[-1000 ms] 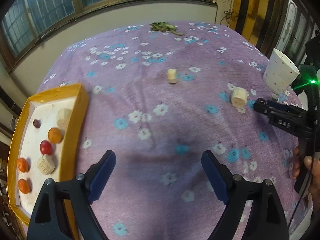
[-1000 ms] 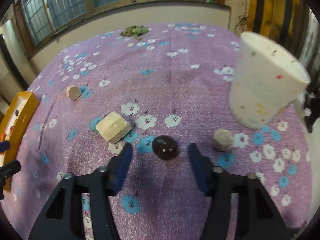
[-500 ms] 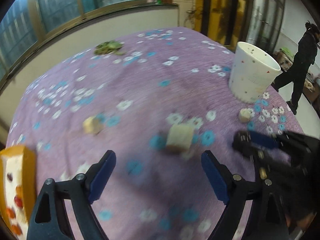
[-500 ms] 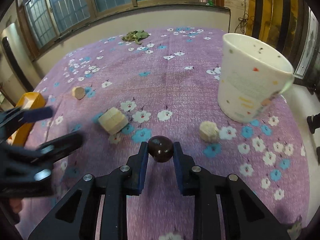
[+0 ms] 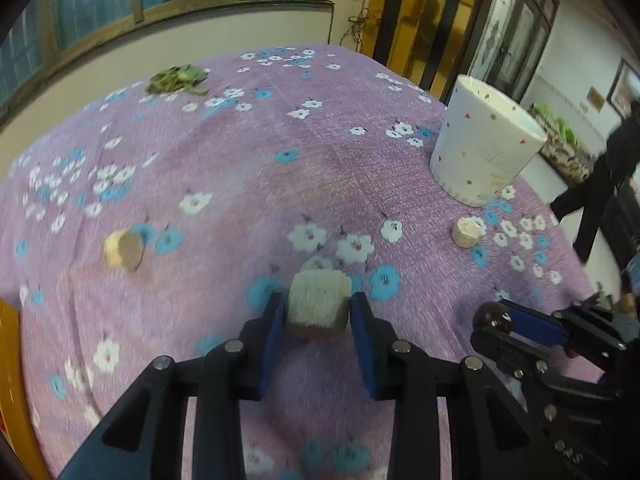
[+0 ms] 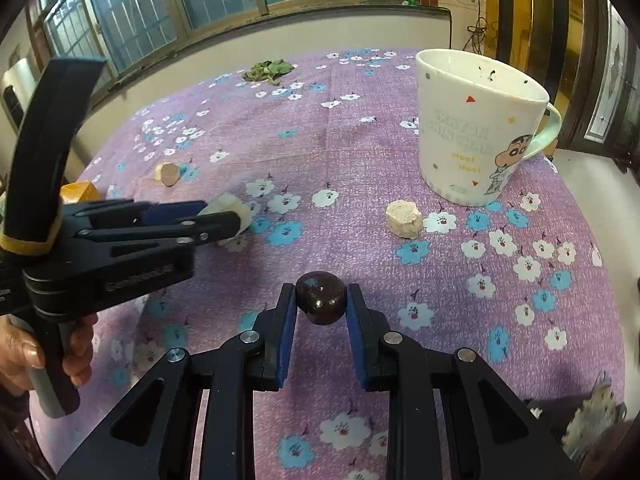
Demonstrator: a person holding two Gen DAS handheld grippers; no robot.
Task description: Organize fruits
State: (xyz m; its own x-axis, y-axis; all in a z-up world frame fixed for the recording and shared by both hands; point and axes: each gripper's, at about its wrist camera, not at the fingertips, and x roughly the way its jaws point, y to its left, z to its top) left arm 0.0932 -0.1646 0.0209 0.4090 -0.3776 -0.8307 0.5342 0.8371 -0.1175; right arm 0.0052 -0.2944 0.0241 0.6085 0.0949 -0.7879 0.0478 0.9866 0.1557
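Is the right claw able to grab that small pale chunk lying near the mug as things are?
Probably not right now. The right claw is already shut on a dark round fruit, so it has no free grip. The pale chunk itself lies in the open beside the mug, with nothing blocking it.

Mug (image 6: 476,128) — floral tablecloth (image 6: 352,160)

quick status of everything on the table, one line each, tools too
left tool: shut on the pale chunk
pale chunk: gripped between the left tool's pads
right tool: shut on the dark round fruit
dark round fruit: gripped between the right tool's pads
mug: upright, handle to the right, dark specks inside
small pale piece: loose on the cloth near the mug
tan piece: loose on the cloth, untouched
green leaves: heaped at the far edge
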